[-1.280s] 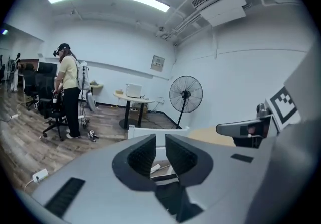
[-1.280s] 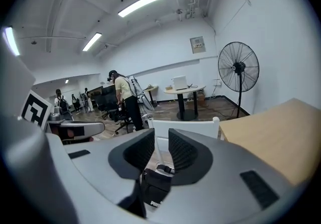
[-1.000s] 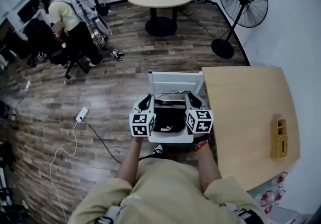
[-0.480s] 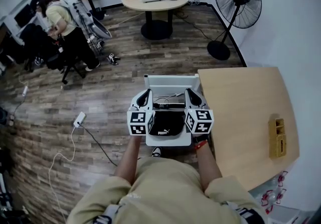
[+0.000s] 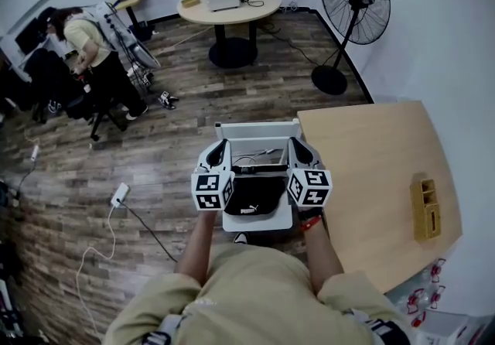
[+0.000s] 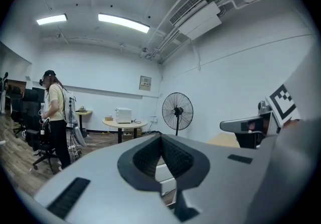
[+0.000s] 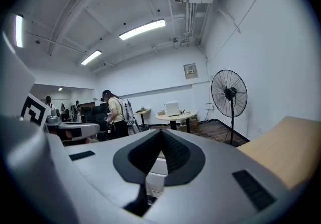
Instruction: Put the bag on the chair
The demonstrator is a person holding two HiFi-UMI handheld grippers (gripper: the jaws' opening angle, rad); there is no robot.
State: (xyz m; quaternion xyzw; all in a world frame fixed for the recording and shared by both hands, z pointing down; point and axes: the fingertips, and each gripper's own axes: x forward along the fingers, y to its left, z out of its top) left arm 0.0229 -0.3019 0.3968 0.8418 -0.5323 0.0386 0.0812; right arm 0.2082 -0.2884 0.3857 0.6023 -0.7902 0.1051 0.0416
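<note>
Over the chair [image 5: 259, 131], left claw [image 5: 223, 148] and right claw [image 5: 297, 147] each pinch the bag [image 5: 254, 193] hanging between.

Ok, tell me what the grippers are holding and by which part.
The black bag: the left gripper and the right gripper each pinch one end of its top edge, jaws shut on it.

A soft black bag [image 5: 255, 195] with a small white logo is sagging over the seat of a white chair [image 5: 257, 133], its top edge stretched sideways. The chair is standing upright, backrest on the far side.
</note>
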